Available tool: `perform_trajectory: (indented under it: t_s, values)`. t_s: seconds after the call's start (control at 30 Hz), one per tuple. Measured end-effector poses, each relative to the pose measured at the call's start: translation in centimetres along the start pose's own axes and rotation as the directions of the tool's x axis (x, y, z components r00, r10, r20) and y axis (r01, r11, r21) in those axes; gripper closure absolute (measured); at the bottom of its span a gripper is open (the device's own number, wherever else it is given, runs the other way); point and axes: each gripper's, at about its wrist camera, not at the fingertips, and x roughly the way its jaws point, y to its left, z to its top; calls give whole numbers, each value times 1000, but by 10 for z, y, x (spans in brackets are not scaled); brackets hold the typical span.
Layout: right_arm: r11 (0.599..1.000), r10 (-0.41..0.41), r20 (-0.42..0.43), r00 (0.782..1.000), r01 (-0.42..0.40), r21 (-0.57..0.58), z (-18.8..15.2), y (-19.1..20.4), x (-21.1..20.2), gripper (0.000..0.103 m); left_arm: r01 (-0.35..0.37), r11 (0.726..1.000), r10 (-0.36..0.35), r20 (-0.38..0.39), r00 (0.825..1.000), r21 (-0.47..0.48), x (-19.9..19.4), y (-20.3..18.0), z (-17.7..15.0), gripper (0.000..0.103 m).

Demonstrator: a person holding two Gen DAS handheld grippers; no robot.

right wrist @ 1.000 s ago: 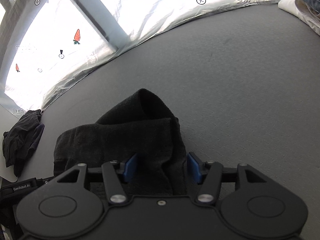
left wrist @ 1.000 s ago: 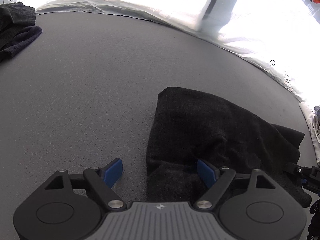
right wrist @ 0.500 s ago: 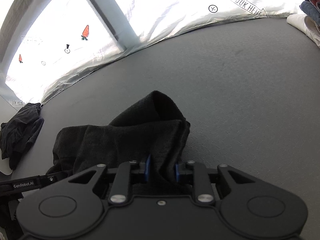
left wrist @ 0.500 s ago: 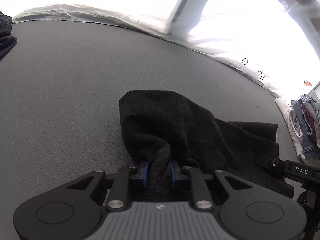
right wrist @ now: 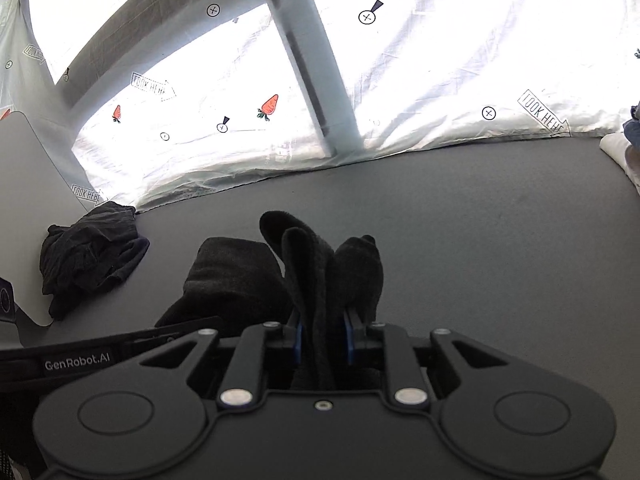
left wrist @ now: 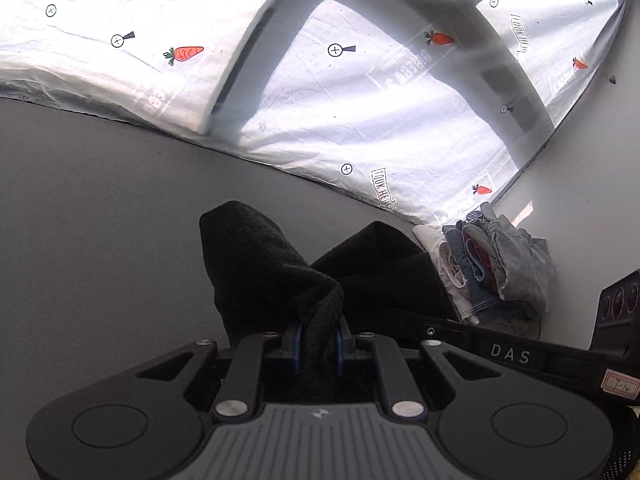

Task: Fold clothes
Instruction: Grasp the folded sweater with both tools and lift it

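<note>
Left gripper (left wrist: 318,338): jaws have just been closing and are clamped on a bunched edge of the black garment (left wrist: 264,264); cloth is seen pressed between the 2 blue pads. Right gripper (right wrist: 323,338): jaws likewise just closed, clamped on a second fold of the same black garment (right wrist: 316,276).

Garment: held at 2 points, raised at the grippers, the remainder draped forward and down toward the grey work surface (left wrist: 100,220). Its span is judged to run from 1 gripper to the other, across both views.

Open room: bare grey surface ahead of both grippers, up to the white printed sheet (left wrist: 380,120) at the far edge.

Obstacles: pile of mixed clothes (left wrist: 492,264) near, on the right side; dark crumpled clothing (right wrist: 88,256) well apart, on the left side.
</note>
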Motion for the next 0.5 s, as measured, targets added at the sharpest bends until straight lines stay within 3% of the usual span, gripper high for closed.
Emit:
perform_trajectory:
  t_s: [0.23,0.5]
  values:
    - [992,-115,45,992,112,62,-14,17,-32,83,116,993,-115,-25,993,7,-17,0,-3,87]
    - [970,-183,92,979,164,180,-41,-10,-86,83,189,981,-186,-69,980,41,-13,-36,-26,87]
